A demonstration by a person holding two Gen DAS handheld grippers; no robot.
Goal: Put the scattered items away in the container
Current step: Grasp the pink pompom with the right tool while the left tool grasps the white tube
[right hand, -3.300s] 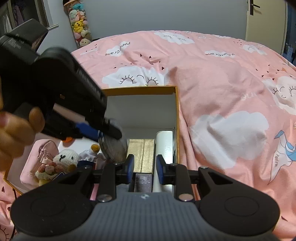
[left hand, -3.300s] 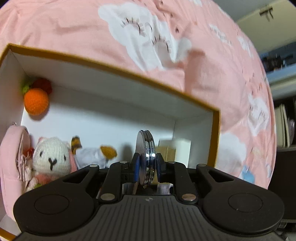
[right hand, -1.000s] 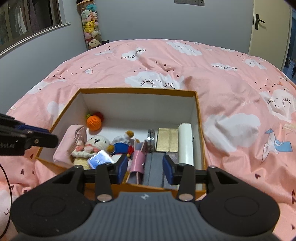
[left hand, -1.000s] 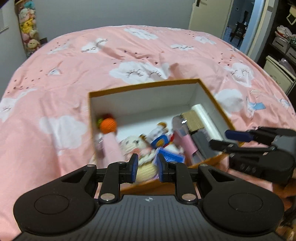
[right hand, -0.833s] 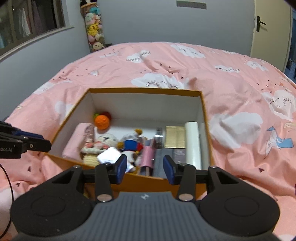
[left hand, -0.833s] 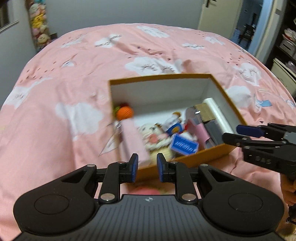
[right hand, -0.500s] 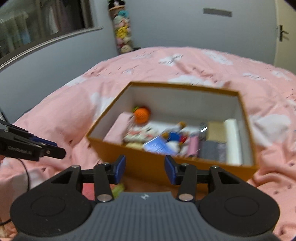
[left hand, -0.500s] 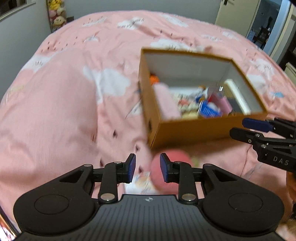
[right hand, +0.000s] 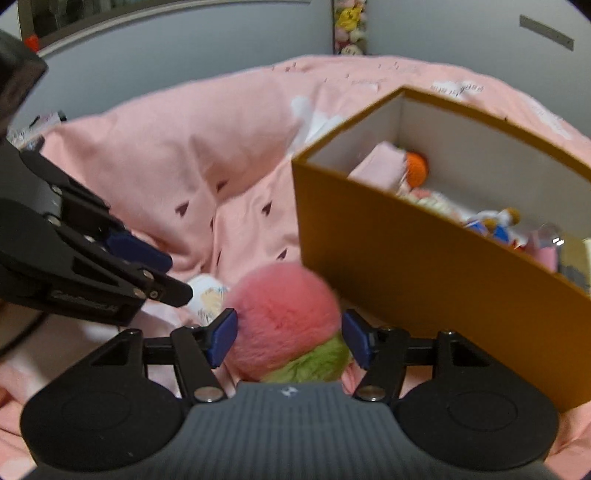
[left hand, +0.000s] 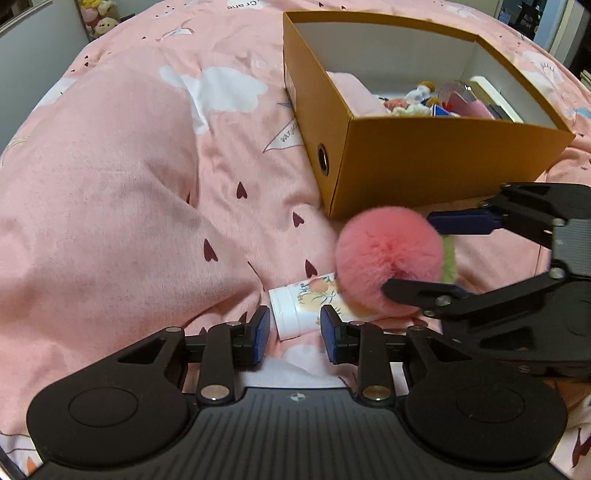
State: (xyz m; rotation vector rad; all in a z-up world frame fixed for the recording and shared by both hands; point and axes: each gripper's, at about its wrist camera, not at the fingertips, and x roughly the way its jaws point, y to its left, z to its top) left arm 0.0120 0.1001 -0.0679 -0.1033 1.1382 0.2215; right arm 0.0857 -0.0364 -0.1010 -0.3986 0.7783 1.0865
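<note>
A fluffy pink ball with a green tuft [left hand: 389, 258] [right hand: 282, 325] lies on the pink duvet in front of the orange box [left hand: 436, 155] [right hand: 413, 266]. My right gripper [right hand: 290, 334] is open with its fingers on either side of the ball; it also shows in the left wrist view [left hand: 413, 254]. A small white bottle with a peach print [left hand: 306, 308] [right hand: 207, 295] lies beside the ball. My left gripper [left hand: 293, 330] is open, its fingers astride the bottle's capped end. The box holds several toys and small items.
The pink duvet [left hand: 122, 177] bulges into a high fold at the left. The box has a metal-ringed hole [left hand: 323, 160] in its near end wall. A shelf of plush toys [right hand: 349, 18] stands by the far grey wall.
Both grippers have dropped from above the box to the duvet in front of it. The right gripper has opened wider around the pink ball; the left has come down over the bottle.
</note>
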